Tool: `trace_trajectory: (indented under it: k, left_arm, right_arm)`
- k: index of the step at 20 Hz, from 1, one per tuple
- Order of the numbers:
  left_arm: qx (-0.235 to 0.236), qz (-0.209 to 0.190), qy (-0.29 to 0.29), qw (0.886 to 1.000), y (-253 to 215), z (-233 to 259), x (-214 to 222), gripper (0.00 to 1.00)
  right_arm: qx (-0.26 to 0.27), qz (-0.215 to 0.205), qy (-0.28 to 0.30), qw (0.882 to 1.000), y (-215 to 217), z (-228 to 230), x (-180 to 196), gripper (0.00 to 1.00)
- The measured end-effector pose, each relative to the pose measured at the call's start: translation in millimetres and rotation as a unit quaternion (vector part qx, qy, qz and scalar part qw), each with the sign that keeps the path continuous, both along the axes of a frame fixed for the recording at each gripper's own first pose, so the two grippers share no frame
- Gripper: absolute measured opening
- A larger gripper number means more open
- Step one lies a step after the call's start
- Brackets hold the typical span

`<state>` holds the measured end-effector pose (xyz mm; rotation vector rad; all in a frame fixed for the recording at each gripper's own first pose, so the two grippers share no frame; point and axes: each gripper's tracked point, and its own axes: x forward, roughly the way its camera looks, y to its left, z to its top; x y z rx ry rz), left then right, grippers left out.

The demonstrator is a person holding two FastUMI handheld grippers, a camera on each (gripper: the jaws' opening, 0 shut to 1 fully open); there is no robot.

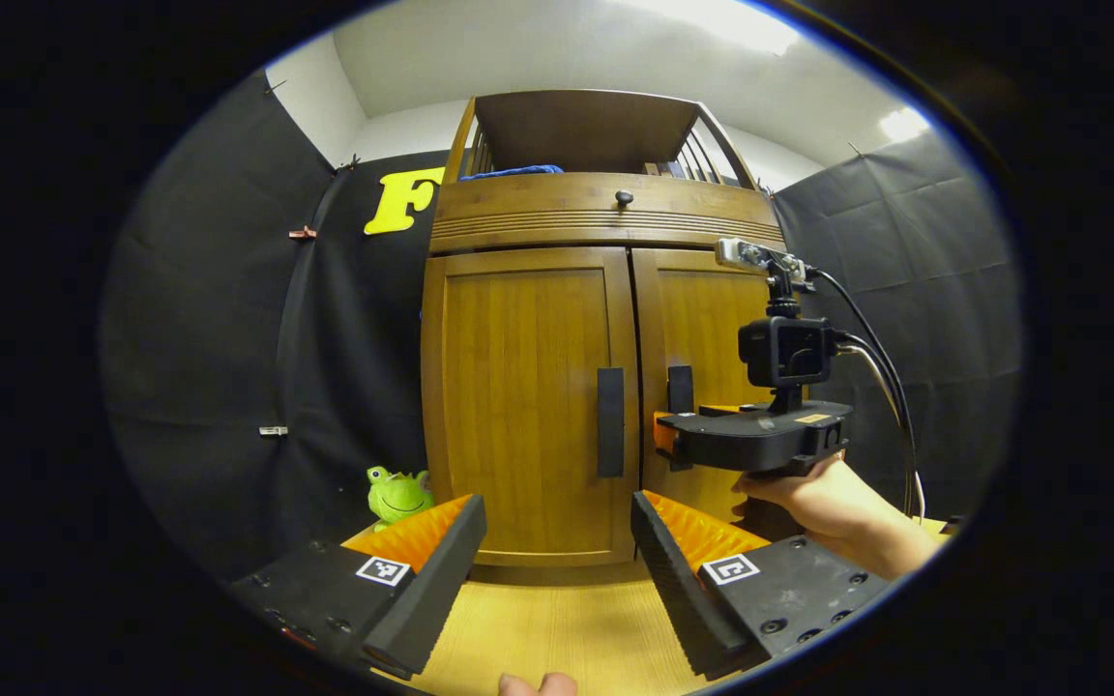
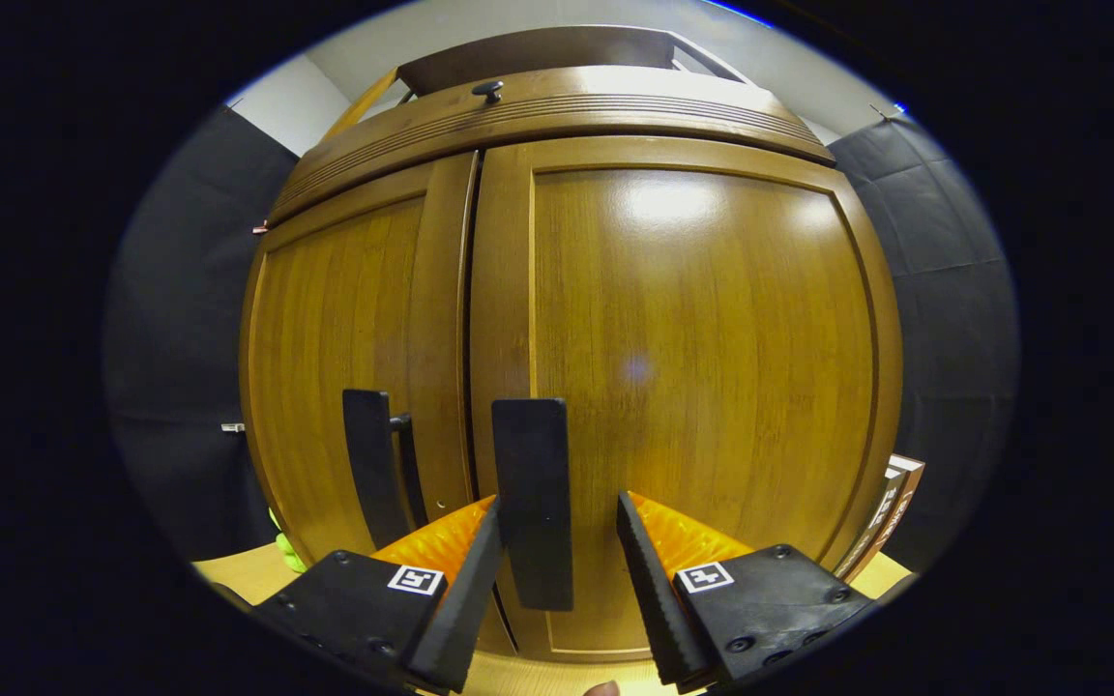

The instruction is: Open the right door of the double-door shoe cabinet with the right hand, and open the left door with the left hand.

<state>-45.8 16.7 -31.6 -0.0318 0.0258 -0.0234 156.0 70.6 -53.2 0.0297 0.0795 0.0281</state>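
two rigid wooden doors, both closed, front the shoe cabinet (image 1: 596,319) at the worktop's (image 1: 557,628) back edge. right gripper (image 2: 557,570) gapes around the right door handle (image 2: 532,503), unclamped. left gripper (image 1: 557,580) gapes empty, well short of the left door handle (image 1: 610,421). grip each stiff handle mid-length.

A pale wooden bench (image 1: 557,628) carries everything here. The double-door shoe cabinet (image 1: 528,406) stands directly on it, upright, both doors flush and closed, its base meeting the wood along the front edge. Just beside the cabinet's left side a green frog toy (image 1: 396,495) sits on the bench. In the right gripper view, flat boxed items (image 2: 891,507) lean by the cabinet's right side.
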Motion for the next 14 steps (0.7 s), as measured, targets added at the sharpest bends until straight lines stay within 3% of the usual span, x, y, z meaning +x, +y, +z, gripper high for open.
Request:
trace_trajectory:
  k: [1,3,6,8,9,10,11,12,14]
  left_arm:
    - [0.000,0.001,0.000,1.000,1,0,0,0.94]
    - [0.002,0.003,0.002,1.000,4,-3,-1,0.94]
    - [0.000,0.008,0.006,1.000,8,-5,-3,0.94]
    - [-0.002,0.011,0.007,1.000,11,-7,-4,0.93]
    - [-0.003,0.013,0.008,1.000,13,-8,-5,0.93]
    - [-0.005,0.014,0.007,1.000,13,-7,-5,0.94]
    - [-0.006,0.014,0.007,1.000,14,-8,-6,0.94]
    - [-0.008,0.015,0.006,1.000,15,-6,-6,0.94]
    - [-0.010,0.018,0.004,1.000,15,-3,-5,0.94]
  right_arm:
    - [0.003,0.008,-0.002,1.000,5,3,5,0.75]
    - [-0.004,0.011,0.004,1.000,11,0,5,0.44]
    - [-0.010,0.004,0.002,1.000,10,1,3,0.29]
    - [-0.011,0.005,0.004,1.000,9,1,3,0.23]
    - [-0.010,0.008,0.008,1.000,9,1,-1,0.28]
    - [-0.008,0.012,0.012,1.000,10,1,-5,0.23]
    - [-0.009,0.017,0.015,1.000,10,1,-10,0.27]
    - [-0.010,0.021,0.018,1.000,9,2,-16,0.23]
    - [-0.005,0.031,0.019,0.999,8,5,-31,0.27]
